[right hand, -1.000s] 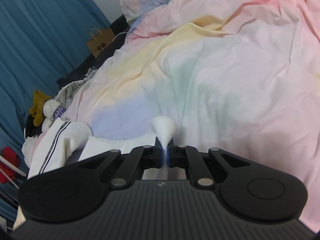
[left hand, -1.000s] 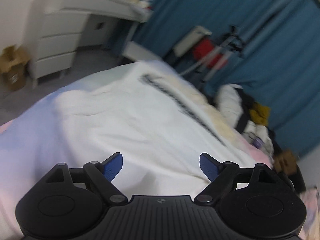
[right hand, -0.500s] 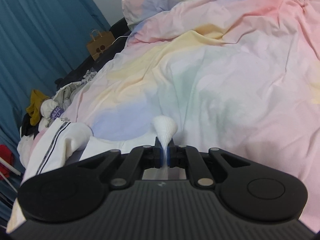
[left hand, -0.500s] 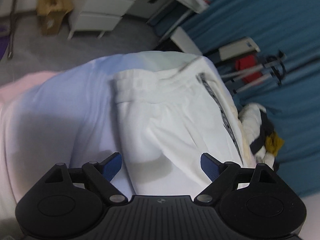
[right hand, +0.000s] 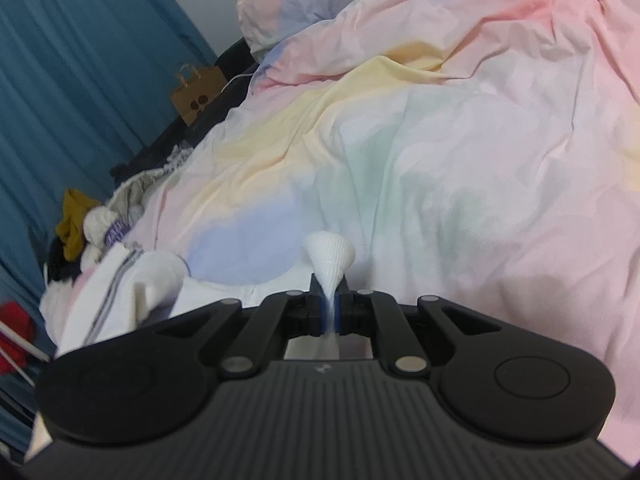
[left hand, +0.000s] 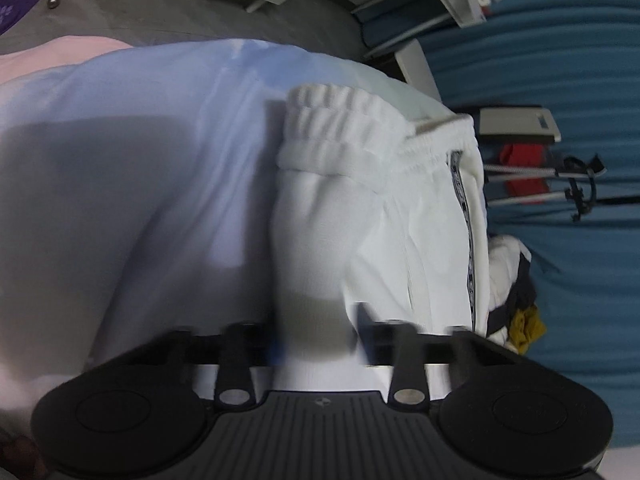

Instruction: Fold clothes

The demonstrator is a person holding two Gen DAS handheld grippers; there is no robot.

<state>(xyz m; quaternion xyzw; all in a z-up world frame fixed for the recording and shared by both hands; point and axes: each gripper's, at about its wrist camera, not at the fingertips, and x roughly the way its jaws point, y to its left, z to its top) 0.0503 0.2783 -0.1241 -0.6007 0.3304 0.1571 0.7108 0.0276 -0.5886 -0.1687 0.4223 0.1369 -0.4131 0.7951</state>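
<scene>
White trousers [left hand: 360,216] lie on bed [left hand: 140,160] ahead of both grippers. Left gripper [left hand: 318,344] clamps leg fabric; right gripper [right hand: 329,310] pinches ribbed cuff [right hand: 329,252]. Step: both ends secured. Next: probably lift together, carry cuff toward waistband [left hand: 340,124].

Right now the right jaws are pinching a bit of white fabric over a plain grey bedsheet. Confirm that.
Not quite: the bedsheet is not plain grey but pastel, with pink, yellow, blue and green patches, as the right wrist view shows. The right gripper does have its jaws pinching a bit of white fabric over it.
</scene>
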